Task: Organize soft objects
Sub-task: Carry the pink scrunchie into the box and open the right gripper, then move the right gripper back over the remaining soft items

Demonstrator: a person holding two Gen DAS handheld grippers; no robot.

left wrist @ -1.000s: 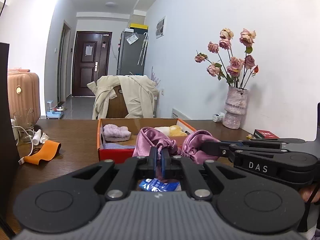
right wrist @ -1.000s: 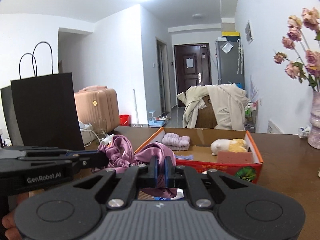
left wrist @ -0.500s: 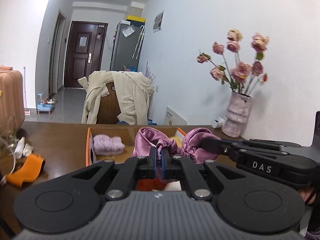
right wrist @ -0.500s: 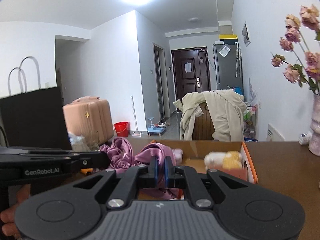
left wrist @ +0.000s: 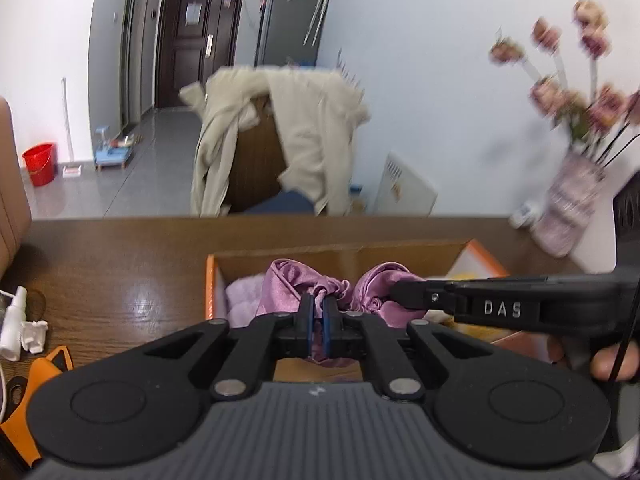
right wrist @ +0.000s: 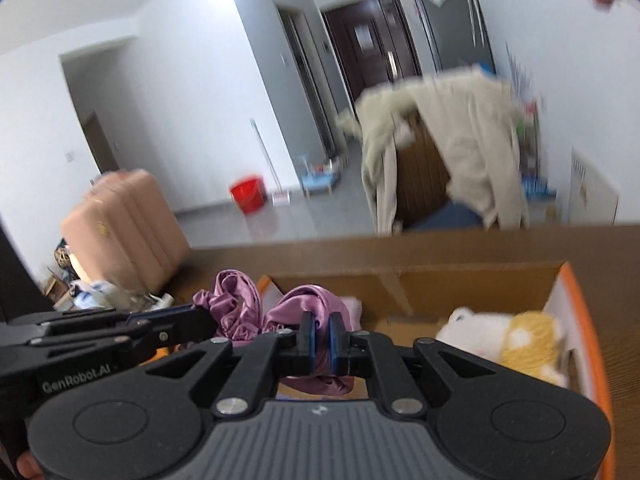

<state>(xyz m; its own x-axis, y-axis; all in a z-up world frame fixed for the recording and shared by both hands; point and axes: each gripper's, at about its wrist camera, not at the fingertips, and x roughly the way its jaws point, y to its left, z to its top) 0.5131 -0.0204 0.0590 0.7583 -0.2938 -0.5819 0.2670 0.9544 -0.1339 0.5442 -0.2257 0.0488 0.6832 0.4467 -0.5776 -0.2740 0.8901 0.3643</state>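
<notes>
Both grippers hold one pink satin cloth (left wrist: 288,284) above an orange cardboard box (left wrist: 211,280). My left gripper (left wrist: 319,312) is shut on a gathered edge of the cloth. The right gripper (left wrist: 394,290) comes in from the right, shut on the cloth's other end. In the right wrist view my right gripper (right wrist: 320,334) pinches the pink satin cloth (right wrist: 308,304), and the left gripper (right wrist: 200,318) grips it from the left. Inside the box (right wrist: 580,312) lie a white and yellow plush toy (right wrist: 508,336) and a lilac fuzzy item (left wrist: 242,294).
The box sits on a brown wooden table (left wrist: 120,264). A white spray bottle (left wrist: 12,320) and an orange item (left wrist: 48,368) lie at the table's left. A vase of dried roses (left wrist: 572,204) stands at the right. Behind the table is a chair draped with a beige coat (left wrist: 280,136).
Both grippers have carried the pink cloth forward, from in front of the box to over its inside. The view now looks more steeply down into the box.
</notes>
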